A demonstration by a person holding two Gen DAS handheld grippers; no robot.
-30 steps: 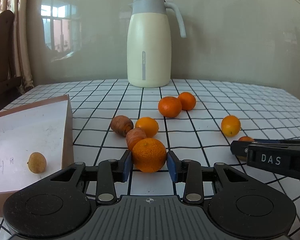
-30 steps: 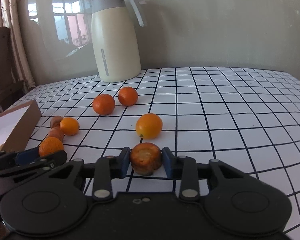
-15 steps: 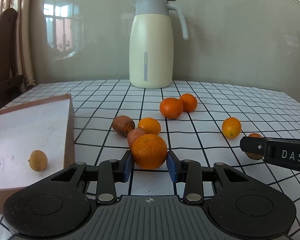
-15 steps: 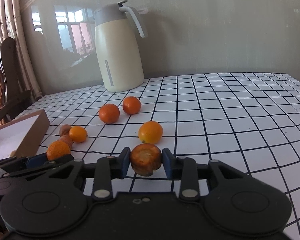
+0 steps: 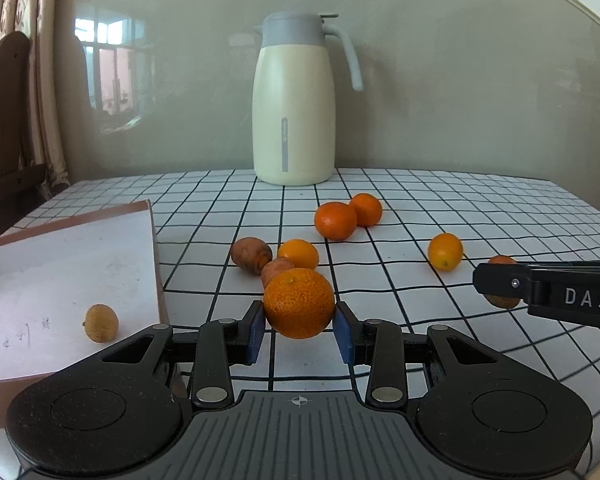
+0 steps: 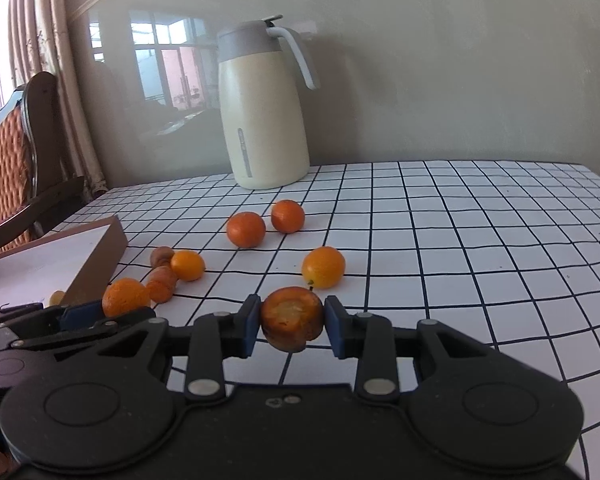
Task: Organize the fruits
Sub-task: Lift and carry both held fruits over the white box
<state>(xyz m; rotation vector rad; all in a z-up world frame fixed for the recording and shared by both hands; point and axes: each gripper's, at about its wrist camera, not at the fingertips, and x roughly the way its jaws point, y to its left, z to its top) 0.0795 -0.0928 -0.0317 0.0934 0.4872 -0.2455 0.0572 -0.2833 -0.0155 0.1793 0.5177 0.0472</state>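
A dimpled orange (image 5: 299, 303) was clamped in the left gripper (image 5: 299, 326), a brown, rough-skinned fruit (image 6: 291, 318) in the right gripper (image 6: 291, 325), both seemingly lifted off the checked tablecloth (image 6: 440, 248). Carriage to the cardboard tray (image 5: 60, 264) (one small yellowish fruit (image 5: 101, 323) inside) was judged next; six smooth fruits lay loose.

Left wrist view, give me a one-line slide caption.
Left tongs grip a mandarin beside the cardboard tray holding one small fruit; right tongs hold a brownish fruit.
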